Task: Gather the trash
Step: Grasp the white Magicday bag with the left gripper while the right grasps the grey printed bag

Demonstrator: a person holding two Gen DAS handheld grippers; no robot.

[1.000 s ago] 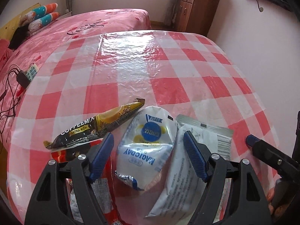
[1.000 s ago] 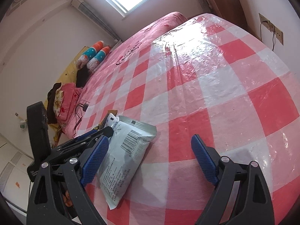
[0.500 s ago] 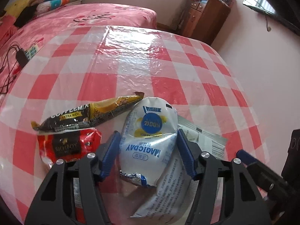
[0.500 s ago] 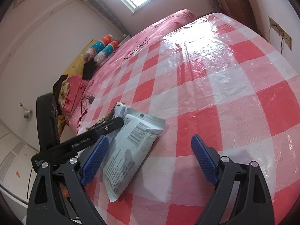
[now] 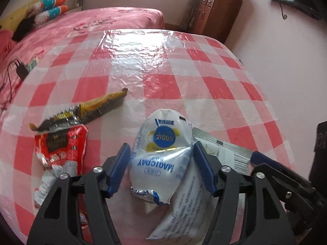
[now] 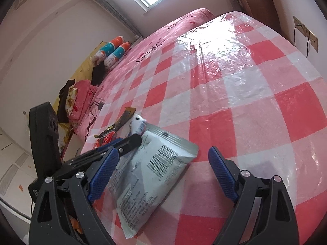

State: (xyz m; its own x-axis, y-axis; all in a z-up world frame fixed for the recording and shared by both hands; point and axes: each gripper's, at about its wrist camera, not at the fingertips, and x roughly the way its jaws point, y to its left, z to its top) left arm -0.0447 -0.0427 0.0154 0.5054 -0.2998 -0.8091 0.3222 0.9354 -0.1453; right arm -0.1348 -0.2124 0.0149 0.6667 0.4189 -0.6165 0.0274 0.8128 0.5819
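**A:** Where's your left claw?

**B:** My left gripper (image 5: pixel 161 167) is low over the checked tablecloth (image 5: pixel 159 85), its jaws on either side of the white MAGICDAY packet (image 5: pixel 161 155). The blue pads sit right at the packet's sides, with the right pad touching its edge. I can't tell whether the left pad touches, so the jaws are closed down around the packet but I can't call it a firm clamp.

**A:** And the packet itself?

**B:** It's puffy, with a blue round logo, and it stands tilted with its crimped foil end toward me. It partly overlaps the silver pouch (image 5: pixel 190 200) lying flat to its right.

**A:** What else is there to collect?

**B:** To the left is a red RICHBOY wrapper (image 5: pixel 61 149). Touching its far edge is a long black-and-yellow coffee mix sachet (image 5: pixel 85 110) that angles away across the cloth.

**A:** And your right claw?

**B:** My right gripper (image 6: pixel 163 171) has its jaws wide apart and holds nothing. The silver pouch (image 6: pixel 151 179), barcode up, lies between them, nearer the left pad. The right pad is over bare cloth (image 6: pixel 245 102).

**A:** Can you see one claw from the other?

**B:** Yes. The left gripper's black body (image 6: pixel 114 149) shows just beyond the pouch in the right wrist view.
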